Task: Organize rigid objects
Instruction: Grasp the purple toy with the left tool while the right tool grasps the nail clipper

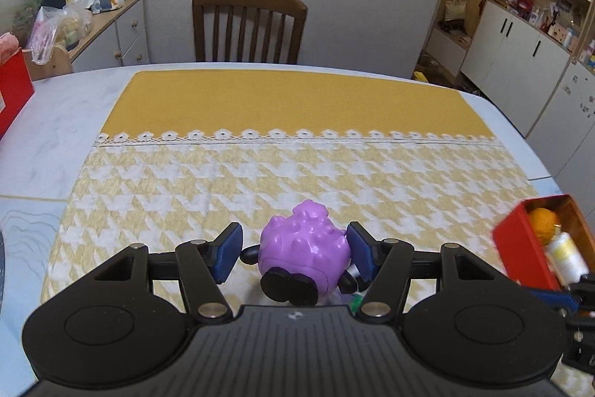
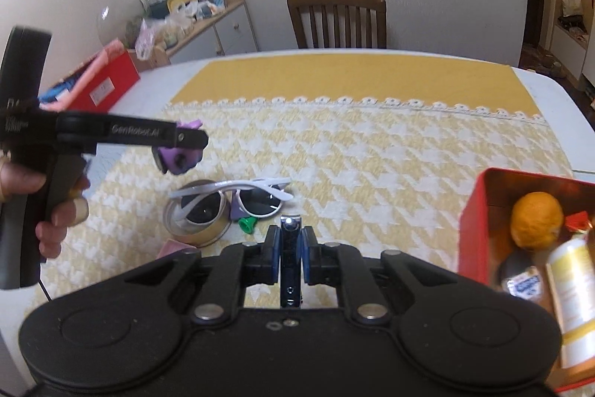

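Note:
A purple toy figure (image 1: 303,250) with black feet sits between the blue pads of my left gripper (image 1: 293,248). The right pad touches it; a gap shows at the left pad. In the right wrist view the left gripper (image 2: 182,140) holds the toy (image 2: 180,159) above the cloth. My right gripper (image 2: 290,250) is shut on a black nail clipper (image 2: 290,259). A red tin (image 2: 472,222) at the right holds an orange, a bottle and small items; it also shows in the left wrist view (image 1: 520,248).
White sunglasses (image 2: 238,199) lie over a tape roll (image 2: 197,229) with a green piece (image 2: 247,224) beside them on the yellow checked cloth (image 2: 372,155). A red box (image 2: 108,84) stands at the table's far left. A wooden chair (image 1: 249,25) stands behind the table.

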